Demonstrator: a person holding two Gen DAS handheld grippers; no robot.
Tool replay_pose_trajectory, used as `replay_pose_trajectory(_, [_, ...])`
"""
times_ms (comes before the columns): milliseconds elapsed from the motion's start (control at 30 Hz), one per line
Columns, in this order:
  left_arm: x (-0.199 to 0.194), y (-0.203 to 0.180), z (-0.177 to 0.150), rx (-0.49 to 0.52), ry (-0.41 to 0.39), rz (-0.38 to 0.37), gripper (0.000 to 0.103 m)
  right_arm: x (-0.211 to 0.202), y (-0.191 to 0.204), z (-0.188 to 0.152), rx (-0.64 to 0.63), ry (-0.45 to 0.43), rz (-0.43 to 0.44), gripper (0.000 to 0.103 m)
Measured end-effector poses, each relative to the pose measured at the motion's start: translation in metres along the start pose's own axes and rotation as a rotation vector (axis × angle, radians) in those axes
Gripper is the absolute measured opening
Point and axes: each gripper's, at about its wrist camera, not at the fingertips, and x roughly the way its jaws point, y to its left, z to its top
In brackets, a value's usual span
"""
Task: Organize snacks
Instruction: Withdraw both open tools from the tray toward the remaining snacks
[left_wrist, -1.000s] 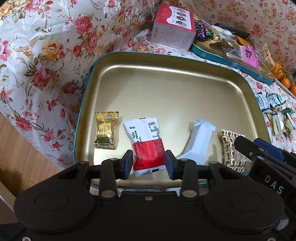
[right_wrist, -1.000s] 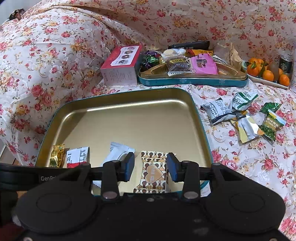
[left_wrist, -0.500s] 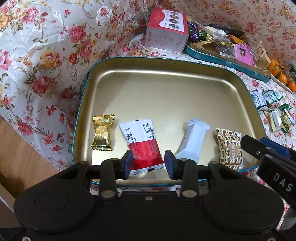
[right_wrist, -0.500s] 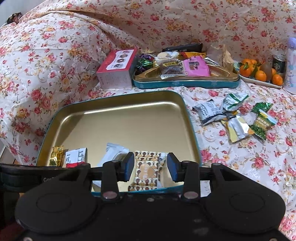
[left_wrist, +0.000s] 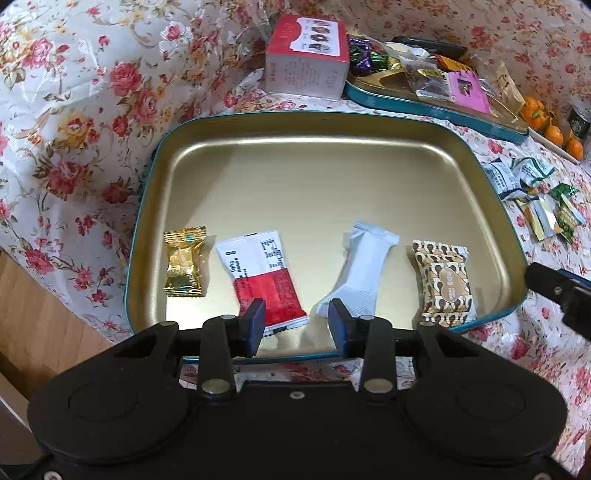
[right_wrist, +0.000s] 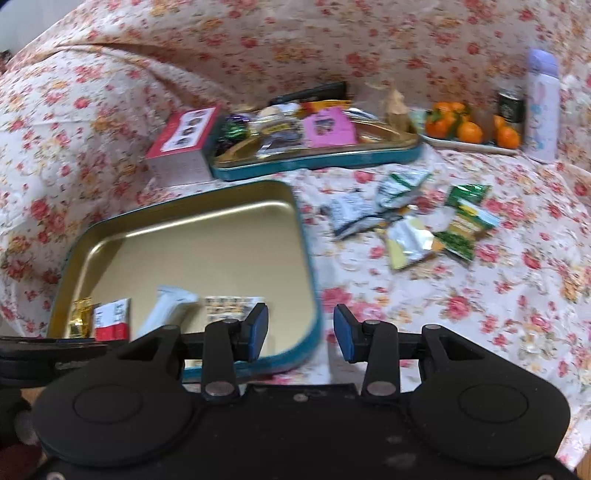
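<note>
Along the near edge of the gold tray (left_wrist: 314, 177), four wrapped snacks (left_wrist: 445, 282) are seen lined up; the left gripper (left_wrist: 295, 325) hangs apart, empty. Rightward the right gripper (right_wrist: 300, 332) has been shifted, apart and empty, toward the loose packets (right_wrist: 410, 221) lying unobstructed on the floral cloth (right_wrist: 498, 295).

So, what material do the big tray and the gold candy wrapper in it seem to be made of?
The tray looks like thin metal: a satin gold inside with a bright streak of reflected light along its far wall, and a teal painted outside. The gold candy wrapper seems to be metallic foil or foil-coated plastic, judging by its sharp creases and mirror-like glints; which of the two, I cannot tell.
</note>
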Motion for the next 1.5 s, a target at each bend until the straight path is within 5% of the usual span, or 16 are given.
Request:
replay_pose_trajectory(733, [-0.039,-0.084,-0.031,0.209,-0.265,-0.073,0.047,0.004,-0.133,-0.034,0.205,0.018,-0.152,0.042])
replay_pose_trajectory(1100, [-0.046,-0.155,-0.033,0.275,-0.303,-0.142,0.048,-0.002,-0.163,-0.043,0.217,-0.033,-0.153,0.042])
replay_pose_trajectory(1500, [-0.023,-0.207,0.008,0.256,-0.283,-0.149,0.048,-0.003,-0.176,-0.048,0.207,-0.088,-0.104,0.042])
